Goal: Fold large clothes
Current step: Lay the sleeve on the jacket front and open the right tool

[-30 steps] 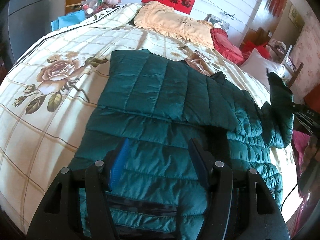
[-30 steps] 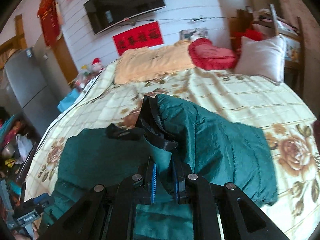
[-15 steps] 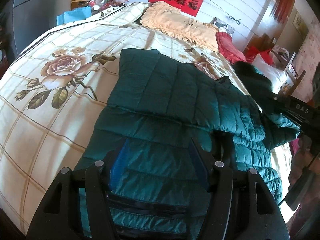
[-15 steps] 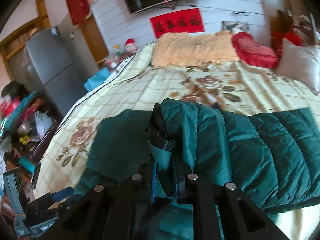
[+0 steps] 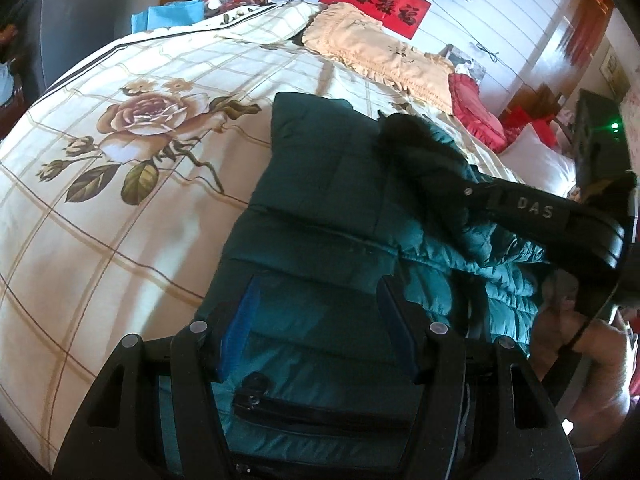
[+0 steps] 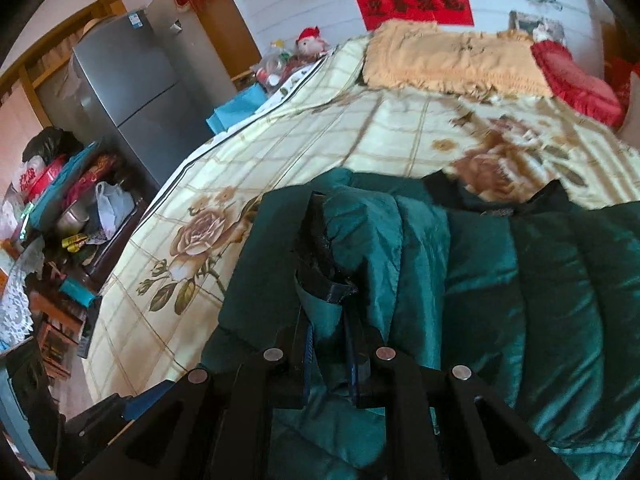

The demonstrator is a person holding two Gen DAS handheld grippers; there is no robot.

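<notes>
A dark green quilted jacket (image 5: pixel 328 184) lies spread on the bed. My left gripper (image 5: pixel 318 320) is open just above its lower part near a zipped pocket (image 5: pixel 320 408), with fabric showing between the blue pads but not pinched. My right gripper (image 6: pixel 328 326) is shut on the dark-cuffed end of a sleeve (image 6: pixel 360 240) and holds it folded over the jacket body (image 6: pixel 540 280). In the left wrist view the right gripper's black body (image 5: pixel 536 212) reaches in from the right, and the sleeve's cuff (image 5: pixel 404 132) hangs over the jacket's middle, hiding its fingertips.
The bed has a cream floral quilt (image 5: pixel 140 128), with a yellow pillow (image 5: pixel 372 52) and a red cushion (image 5: pixel 476 108) at the head. A grey fridge (image 6: pixel 128 92) and cluttered shelves (image 6: pixel 60 208) stand along the bed's left side. A person's arm (image 5: pixel 580 360) is at the right.
My right gripper has carried the sleeve leftward and lower, across the jacket body toward its far edge. My left gripper has shifted slightly over the jacket's lower part and stays open.
</notes>
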